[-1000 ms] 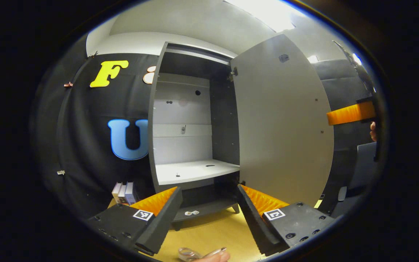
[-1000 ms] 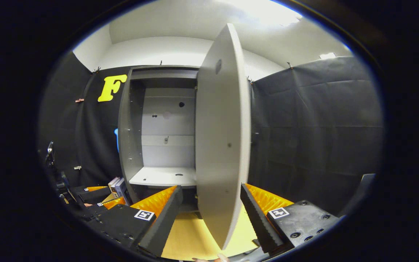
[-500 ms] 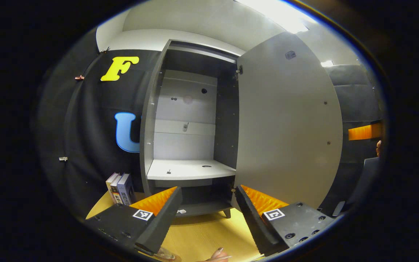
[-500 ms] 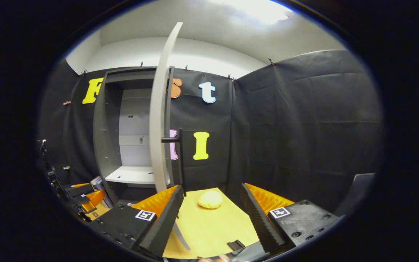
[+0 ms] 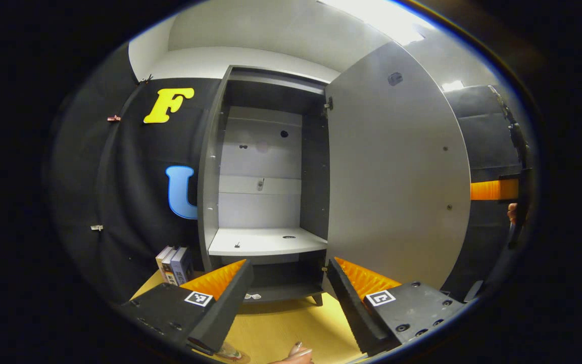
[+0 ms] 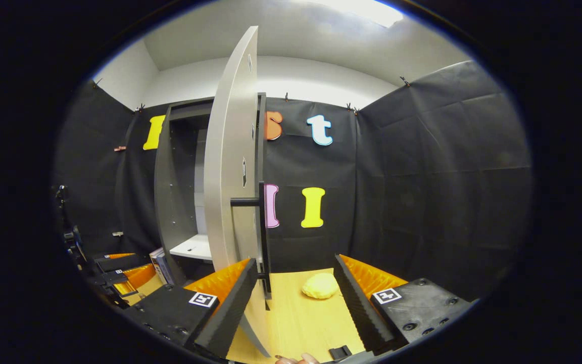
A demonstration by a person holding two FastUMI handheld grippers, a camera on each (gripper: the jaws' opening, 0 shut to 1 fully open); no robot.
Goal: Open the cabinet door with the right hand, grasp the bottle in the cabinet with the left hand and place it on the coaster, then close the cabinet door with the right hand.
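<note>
Cabinet (image 5: pixel 260 177) is seen standing on the wooden counter (image 5: pixel 281 328) against the booth wall, with its door (image 5: pixel 392 172) swung wide open on the hinges at its right side. In the left gripper view the inner face of the door is turned toward the camera, and the white shelf (image 5: pixel 265 241) inside carries no bottle that can be made out. A glass object (image 5: pixel 228 351), cut off by the lower edge of that view, is seen on the counter beside a fingertip (image 5: pixel 298 349); whether it is the bottle or the coaster cannot be told. The left hand-held gripper (image 5: pixel 288 296) is held spread in front of the cabinet's lower part, with nothing between its fingers. A few books (image 5: pixel 175 263) are stood upright on the counter just left of the cabinet.

In the right gripper view the door (image 6: pixel 230 177) is seen almost edge-on, its dark bar handle (image 6: pixel 262 232) facing right. The right hand-held gripper (image 6: pixel 293 298) is spread wide, and the door's lower edge is seen passing just beside its left finger (image 6: pixel 225 303); whether they touch cannot be told. Neither finger is pressed on the handle. A yellow lump (image 6: pixel 320 285) is lying on the counter beyond the fingers. The left hand-held gripper is also seen at the far left of this view, low beside the books.
</note>
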